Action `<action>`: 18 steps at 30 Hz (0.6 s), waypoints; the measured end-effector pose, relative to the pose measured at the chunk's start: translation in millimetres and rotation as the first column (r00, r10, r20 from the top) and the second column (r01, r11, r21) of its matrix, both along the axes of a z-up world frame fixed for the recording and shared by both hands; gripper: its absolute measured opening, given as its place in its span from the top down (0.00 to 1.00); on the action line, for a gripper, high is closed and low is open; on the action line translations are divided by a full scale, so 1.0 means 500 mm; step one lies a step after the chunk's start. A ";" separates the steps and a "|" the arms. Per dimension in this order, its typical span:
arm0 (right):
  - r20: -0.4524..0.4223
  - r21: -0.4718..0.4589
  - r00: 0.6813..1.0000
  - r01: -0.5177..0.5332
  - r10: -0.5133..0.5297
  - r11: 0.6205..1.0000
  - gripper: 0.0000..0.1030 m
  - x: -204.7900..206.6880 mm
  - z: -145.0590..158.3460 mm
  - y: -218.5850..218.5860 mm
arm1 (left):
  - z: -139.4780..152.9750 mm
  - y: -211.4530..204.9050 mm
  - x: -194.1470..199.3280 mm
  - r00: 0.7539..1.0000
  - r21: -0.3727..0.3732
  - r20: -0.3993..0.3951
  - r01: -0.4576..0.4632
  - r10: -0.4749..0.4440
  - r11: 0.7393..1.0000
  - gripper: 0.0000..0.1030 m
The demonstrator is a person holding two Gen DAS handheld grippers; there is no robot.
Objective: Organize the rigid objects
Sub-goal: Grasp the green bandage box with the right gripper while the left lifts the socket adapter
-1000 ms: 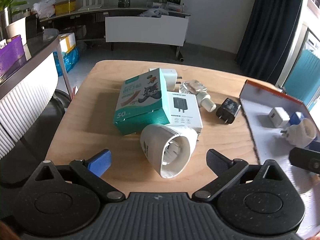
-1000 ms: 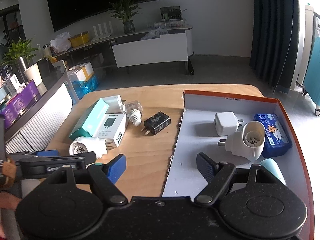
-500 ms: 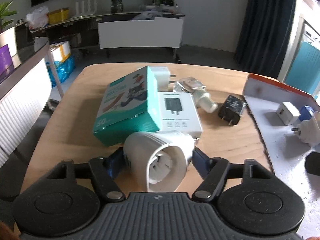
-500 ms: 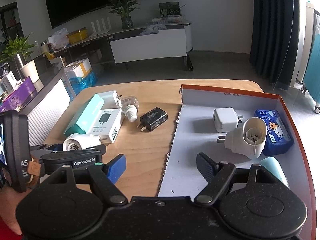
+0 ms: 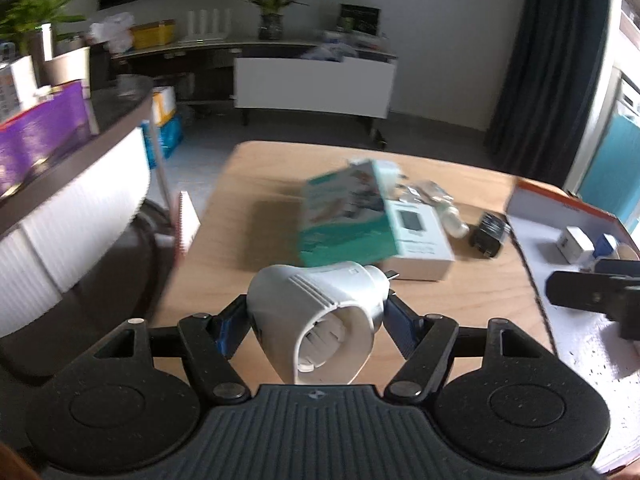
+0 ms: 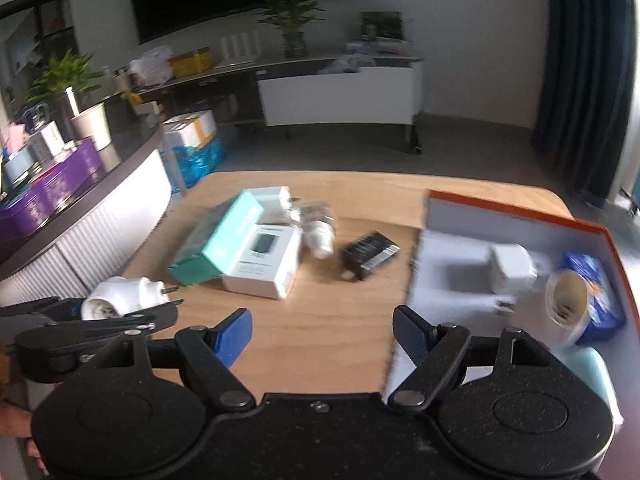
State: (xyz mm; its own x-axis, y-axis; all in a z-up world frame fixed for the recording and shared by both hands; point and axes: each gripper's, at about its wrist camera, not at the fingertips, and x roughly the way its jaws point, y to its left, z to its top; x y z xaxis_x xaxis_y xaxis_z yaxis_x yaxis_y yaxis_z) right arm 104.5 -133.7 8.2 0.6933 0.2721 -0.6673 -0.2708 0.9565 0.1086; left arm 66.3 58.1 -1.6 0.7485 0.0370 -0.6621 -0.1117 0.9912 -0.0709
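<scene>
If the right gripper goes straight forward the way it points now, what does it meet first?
Probably the bare wooden table beside the box's left wall; the right gripper is open and empty. Farther along lies the black charger, though depth is unclear.

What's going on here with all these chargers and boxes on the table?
A person is tidying small items into an orange-rimmed tray. The left gripper is shut on a white socket adapter, lifted clear of the wooden table. The right gripper is open and holds nothing. A green box, a white box and a black charger remain outside.
</scene>
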 end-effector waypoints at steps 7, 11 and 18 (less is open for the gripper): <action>0.055 -0.030 0.996 -0.074 0.076 0.997 0.04 0.040 -0.004 0.141 | 0.016 0.081 -0.009 0.995 -0.015 0.015 -0.098 0.098 0.995 0.30; 0.065 -0.052 0.995 -0.067 0.071 0.996 0.02 0.073 -0.019 0.217 | 0.017 0.115 -0.004 0.990 -0.022 0.017 -0.140 0.140 0.990 0.30; 0.068 -0.145 0.997 0.034 -0.025 0.989 0.01 0.137 -0.062 0.310 | 0.022 0.157 0.001 0.986 -0.036 0.048 -0.159 0.160 0.987 0.30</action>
